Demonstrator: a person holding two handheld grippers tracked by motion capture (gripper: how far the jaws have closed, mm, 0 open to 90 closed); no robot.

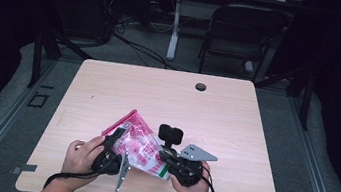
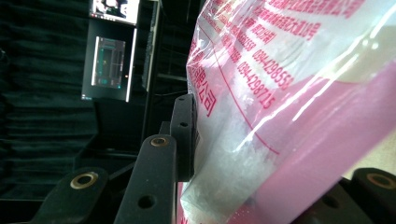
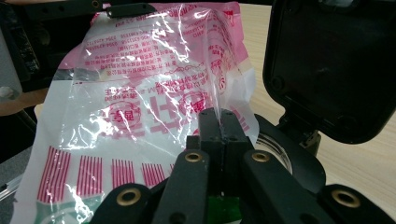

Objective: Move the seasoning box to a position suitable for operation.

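While both tools grip the pink-printed plastic bag [image 1: 139, 144], it hangs between them just above the near edge of the surface [image 1: 236, 115], so the pick-up looks done and whatever opening or emptying follows is not yet begun, as far as I can judge. On the bag's left, the left tool [image 1: 114, 141] is clamped on the pink border, one pad pressed flat against the film [image 2: 187, 135]. On the bag's right, the right tool [image 3: 218, 122] is clenched tight on a pinch of clear film, with its hand [image 1: 191, 187] low beneath it.
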